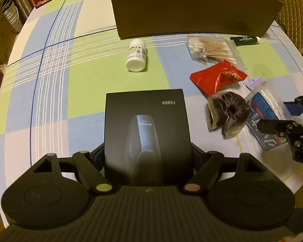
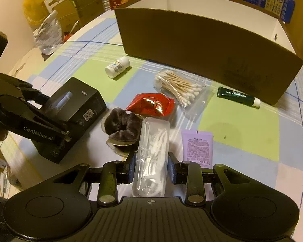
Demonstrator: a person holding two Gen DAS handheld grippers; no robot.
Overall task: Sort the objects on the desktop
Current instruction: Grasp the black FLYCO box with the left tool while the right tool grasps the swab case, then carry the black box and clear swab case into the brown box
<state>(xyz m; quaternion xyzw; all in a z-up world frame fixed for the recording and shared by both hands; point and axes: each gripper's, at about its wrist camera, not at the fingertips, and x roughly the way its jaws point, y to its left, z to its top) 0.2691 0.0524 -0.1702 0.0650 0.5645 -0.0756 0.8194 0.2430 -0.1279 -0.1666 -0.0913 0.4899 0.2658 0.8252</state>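
Box (image 1: pixel 145 133), black, clamped between the left gripper (image 1: pixel 147 157) jaws. Clear case (image 2: pixel 151 157) of white picks squeezed between the right gripper (image 2: pixel 151 170) jaws, resting on the checked cloth (image 2: pixel 242 121). Beyond those jaws: scrunchie (image 2: pixel 121 127), red packet (image 2: pixel 151 103), cotton swabs (image 2: pixel 179 86), white bottle (image 2: pixel 117 67), cardboard carton (image 2: pixel 202 46). Just right: lilac sachet (image 2: pixel 198 149).

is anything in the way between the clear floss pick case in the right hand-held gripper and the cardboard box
Yes. The red foil packet and the clear bag of cotton swabs lie on the cloth between the clear plastic floss pick case and the brown cardboard box; carried above them, nothing visible blocks it.
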